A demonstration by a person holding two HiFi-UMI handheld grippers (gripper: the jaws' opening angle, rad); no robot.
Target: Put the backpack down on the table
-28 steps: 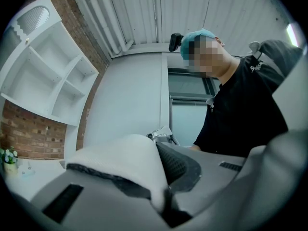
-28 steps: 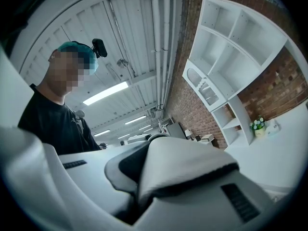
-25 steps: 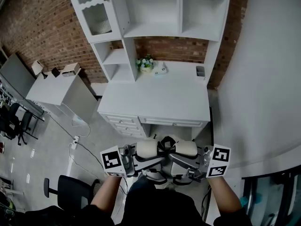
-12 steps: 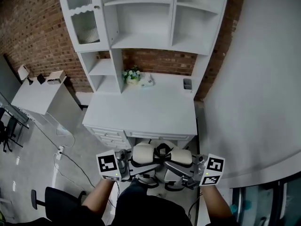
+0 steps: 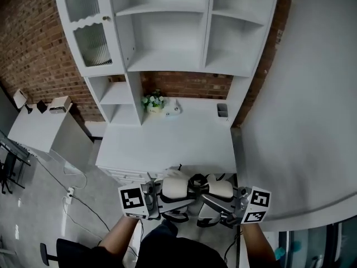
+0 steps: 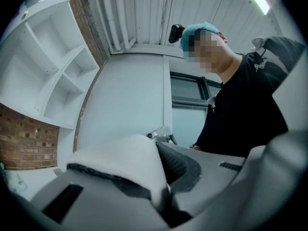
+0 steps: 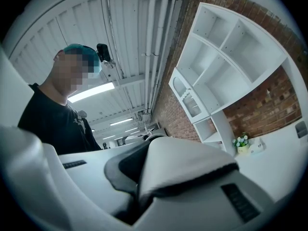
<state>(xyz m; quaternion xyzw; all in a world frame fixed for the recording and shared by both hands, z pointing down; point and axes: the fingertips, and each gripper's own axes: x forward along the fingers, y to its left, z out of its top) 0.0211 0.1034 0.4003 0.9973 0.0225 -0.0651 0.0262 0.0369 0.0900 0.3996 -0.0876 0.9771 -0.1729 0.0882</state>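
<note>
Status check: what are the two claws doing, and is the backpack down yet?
Left claw and right claw shut on backpack straps. Backpack held at table's near edge, not down. Nothing in the way; flowers far back.

The person wears a black short-sleeved T-shirt (image 6: 240, 105) and a teal cap (image 6: 202, 29) with a black camera (image 6: 175, 32) beside it. The left gripper (image 5: 167, 201) and right gripper (image 5: 215, 204) are grey, each bearing a white cube (image 5: 133, 201) with black square markers.
</note>
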